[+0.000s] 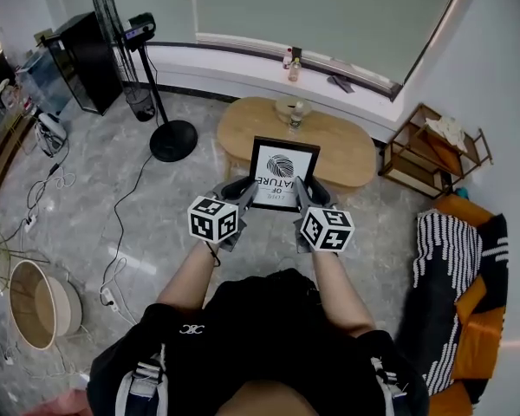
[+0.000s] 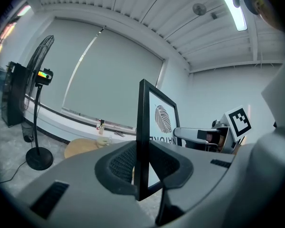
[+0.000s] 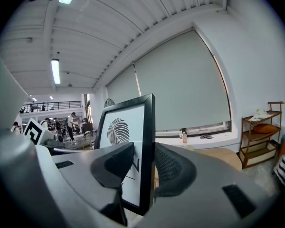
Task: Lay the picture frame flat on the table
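Both tongs are clamped on the black rectangular picture frame with the white leaf print (image 1: 282, 175). The left tongs (image 1: 242, 192) pinch its left edge and the right tongs (image 1: 304, 194) its right edge. The frame is in mid-air at centre picture, upright, just short of the oval light-wood counter (image 1: 351, 150). This looks like the carry step, with the laying down not yet done. Next, the frame needs to go out over the bare wood, tip face-up, lower level and only then be released, keeping away from the small glass items (image 1: 293, 111) at the counter's upper edge.

Bright, even light (ceiling tubes (image 3: 56, 71)), fisheye edges
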`<state>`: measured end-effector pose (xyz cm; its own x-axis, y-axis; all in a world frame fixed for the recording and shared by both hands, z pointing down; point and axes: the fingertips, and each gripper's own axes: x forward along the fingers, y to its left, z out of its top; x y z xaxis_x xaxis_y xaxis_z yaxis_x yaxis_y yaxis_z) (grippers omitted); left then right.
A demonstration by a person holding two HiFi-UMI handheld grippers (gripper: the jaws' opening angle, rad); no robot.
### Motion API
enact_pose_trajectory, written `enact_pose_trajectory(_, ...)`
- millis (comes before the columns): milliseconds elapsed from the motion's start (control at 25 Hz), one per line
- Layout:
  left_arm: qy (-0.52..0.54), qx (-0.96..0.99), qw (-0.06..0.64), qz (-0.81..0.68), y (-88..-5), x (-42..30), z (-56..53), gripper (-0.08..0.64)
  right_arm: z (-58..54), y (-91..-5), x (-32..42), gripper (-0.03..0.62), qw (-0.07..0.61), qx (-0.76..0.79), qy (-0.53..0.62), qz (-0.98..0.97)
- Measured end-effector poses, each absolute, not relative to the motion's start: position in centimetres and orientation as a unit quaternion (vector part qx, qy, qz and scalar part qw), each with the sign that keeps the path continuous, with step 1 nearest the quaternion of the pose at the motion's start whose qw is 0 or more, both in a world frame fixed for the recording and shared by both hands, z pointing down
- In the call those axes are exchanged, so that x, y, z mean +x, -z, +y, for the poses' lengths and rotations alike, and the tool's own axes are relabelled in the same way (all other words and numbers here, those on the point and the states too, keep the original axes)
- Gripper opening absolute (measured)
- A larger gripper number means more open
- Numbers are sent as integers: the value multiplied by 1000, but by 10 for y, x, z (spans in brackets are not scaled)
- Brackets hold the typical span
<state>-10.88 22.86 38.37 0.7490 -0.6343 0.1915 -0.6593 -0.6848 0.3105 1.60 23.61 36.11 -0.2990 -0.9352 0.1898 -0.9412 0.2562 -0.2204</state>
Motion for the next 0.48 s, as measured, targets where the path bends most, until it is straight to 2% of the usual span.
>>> enact_pose_trajectory(480,-49,916,186,-351,-407,-106,150,92,152,-388,19,158,19,585,-159,-795)
